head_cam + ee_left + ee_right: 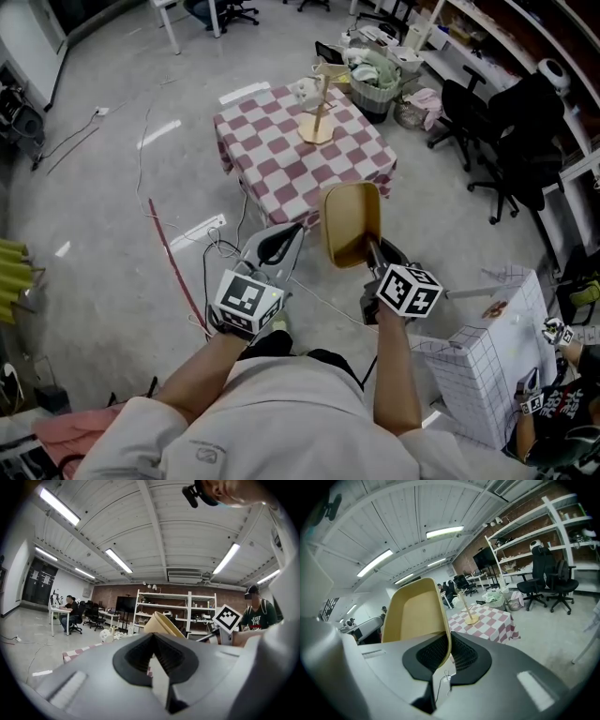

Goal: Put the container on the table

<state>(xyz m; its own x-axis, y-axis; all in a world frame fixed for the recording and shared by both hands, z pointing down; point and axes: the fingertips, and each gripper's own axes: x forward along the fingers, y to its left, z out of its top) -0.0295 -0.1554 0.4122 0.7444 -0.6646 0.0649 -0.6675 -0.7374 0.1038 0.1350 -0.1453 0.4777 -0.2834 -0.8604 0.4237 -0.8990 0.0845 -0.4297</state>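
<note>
Container point(352, 225): a tan, round-cornered tray is held in the air, short of the table and not on it. It is tipped up on end, and its hollow is seen in the head view and in the right gripper view point(415, 616).
Grip on it: its near wall is pinched between the ribbed pads of the right gripper point(373, 255). In that gripper's own view point(447, 651) the wall is seen standing edge-on between the two pads.
Left gripper point(292, 232): it is held just left of the container and apart from it. In its own view point(153, 641) the jaws are seen brought together at the tips, and nothing is held between them. The container's rim point(161, 624) is seen beyond them.
Table point(281, 155): it is draped in a red-and-white checked cloth and stands ahead of both grippers on the grey floor point(112, 216).
On the table: a wooden stand point(319, 117) is set upright near the far edge, and a small white thing point(302, 91) lies beside it. What that thing is cannot be told.
Around the table: a basket point(375, 80) of cloth is placed behind it, black chairs point(511, 141) are ranged to the right, and cables point(173, 253) are strewn on the floor to the left.
Near right: a white grid-marked box point(487, 366) is seen beside the person's right arm.
</note>
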